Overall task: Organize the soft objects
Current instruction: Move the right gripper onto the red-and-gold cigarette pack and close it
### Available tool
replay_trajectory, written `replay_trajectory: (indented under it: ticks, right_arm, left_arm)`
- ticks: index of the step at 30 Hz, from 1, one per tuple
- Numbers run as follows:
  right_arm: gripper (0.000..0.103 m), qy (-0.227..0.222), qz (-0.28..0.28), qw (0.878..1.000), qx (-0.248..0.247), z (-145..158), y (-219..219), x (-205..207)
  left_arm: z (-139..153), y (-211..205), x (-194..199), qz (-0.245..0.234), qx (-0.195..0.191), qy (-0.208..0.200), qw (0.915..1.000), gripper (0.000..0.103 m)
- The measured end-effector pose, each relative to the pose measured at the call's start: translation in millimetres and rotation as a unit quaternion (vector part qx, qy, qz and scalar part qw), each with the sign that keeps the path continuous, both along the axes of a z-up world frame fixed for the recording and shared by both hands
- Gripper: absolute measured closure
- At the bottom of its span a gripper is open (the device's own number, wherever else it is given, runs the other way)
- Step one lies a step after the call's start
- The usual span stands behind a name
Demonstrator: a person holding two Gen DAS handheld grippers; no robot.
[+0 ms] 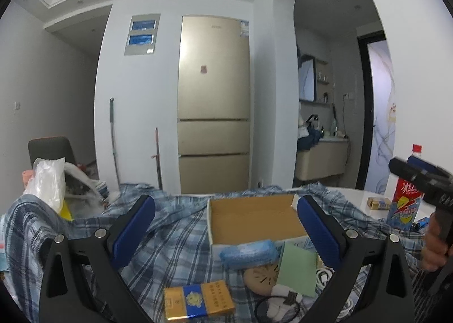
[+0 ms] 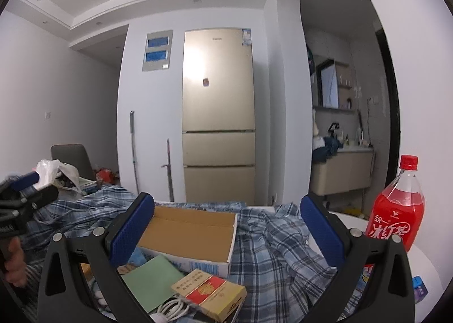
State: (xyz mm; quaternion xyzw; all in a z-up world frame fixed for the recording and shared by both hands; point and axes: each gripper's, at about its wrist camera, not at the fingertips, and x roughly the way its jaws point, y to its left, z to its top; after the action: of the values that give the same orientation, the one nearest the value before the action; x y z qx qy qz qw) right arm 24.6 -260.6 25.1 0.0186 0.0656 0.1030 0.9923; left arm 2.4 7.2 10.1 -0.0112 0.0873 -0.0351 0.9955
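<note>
Behind the surface stands a gold fridge (image 1: 214,102). At centre frame, an open cardboard box (image 1: 254,216) sits empty on a rumpled plaid shirt (image 1: 175,241), between spread, released left tongs (image 1: 226,229). Only the right view shows the released right tongs (image 2: 226,231) and a red-and-gold pack (image 2: 209,296), lower centre.

The room looked evenly lit to me, soft and cool, with recessed ceiling lights unlit-looking at the top. A pale glare sat on the fridge door (image 2: 218,79) in the right wrist view. Both fisheye views bent walls hard toward black corners. The other gripper blurred at each frame's edge.
</note>
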Motion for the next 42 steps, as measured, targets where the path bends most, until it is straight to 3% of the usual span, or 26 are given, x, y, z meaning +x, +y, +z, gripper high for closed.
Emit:
replay_trajectory:
  ticks: [7,15,18,19,23,25,33,42]
  right_arm:
    - [0.000,0.100,0.039,0.994,-0.022,9.9,4.8,29.5]
    - [0.000,0.205,0.037,0.977,-0.040,-3.3,4.3,81.5]
    - [0.003,0.257,0.057,0.964,-0.024,-16.6,2.3,101.9]
    - [0.011,0.274,0.066,0.959,-0.024,-23.3,2.6,108.8]
    - [0.022,0.326,0.095,0.939,-0.049,-52.5,4.3,132.1]
    - [0.023,0.353,0.110,0.928,-0.057,-66.7,3.4,140.2]
    - [0.025,0.408,0.179,0.889,-0.102,-94.5,16.2,141.1]
    - [0.026,0.413,0.213,0.875,-0.137,-91.8,22.1,95.7]
  left_arm:
    - [-3.6,-3.6,9.1,-0.004,0.009,0.044,0.9990,0.001]
    - [-5.7,5.7,12.6,-0.009,-0.015,0.051,0.9986,0.001]
    - [-7.8,6.8,14.5,-0.006,-0.017,0.052,0.9985,0.001]
    - [-9.4,7.3,15.2,0.000,-0.016,0.051,0.9986,0.001]
    - [-12.8,9.0,20.7,-0.001,-0.021,0.064,0.9978,0.001]
    - [-12.9,11.3,20.4,-0.002,-0.029,0.064,0.9975,0.001]
    - [-13.7,17.4,22.6,-0.003,-0.045,0.073,0.9963,0.001]
    - [-13.4,13.8,21.1,-0.004,-0.038,0.069,0.9969,0.001]
